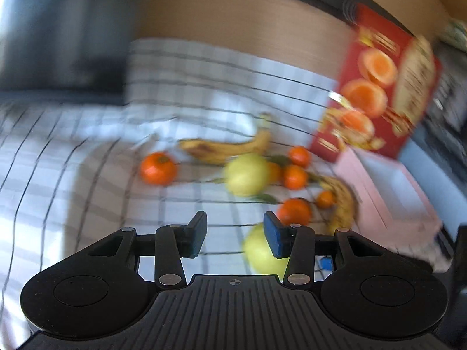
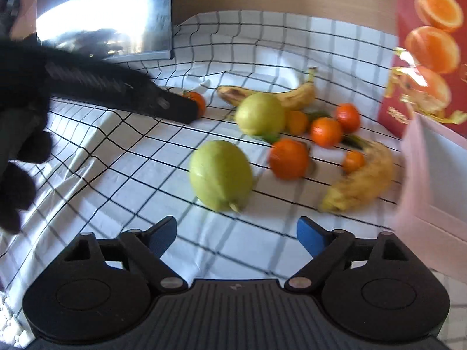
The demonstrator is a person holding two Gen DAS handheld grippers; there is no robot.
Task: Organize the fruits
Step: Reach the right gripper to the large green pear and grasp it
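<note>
Two green-yellow pears lie among the scattered fruit on the checked cloth (image 2: 122, 175) that covers the bench: the near pear (image 2: 221, 175) sits just ahead of the right hand-held gripper (image 2: 237, 234), and the far pear (image 2: 260, 114) rests against the long banana (image 2: 280, 94) behind it. Several tangerines cluster to the right of the pears, the largest orange one (image 2: 289, 159) close beside the near pear, and a lone tangerine (image 2: 197, 102) lies apart to the left, partly hidden in the right wrist view by the tip of the left hand-held gripper (image 1: 235, 234). A second, spotted banana (image 2: 362, 175) curves near the pink tray (image 2: 432, 172) at the right edge, with a red box printed with oranges (image 2: 429, 46) standing behind the tray. The right hand-held gripper's blue pads are spread wide with only cloth between them. The left hand-held gripper's pads stand partly apart and pinch nothing; in its own blurred view the near pear shows just behind its right pad. A dark gloved hand (image 2: 20, 157) holds that left tool.
</note>
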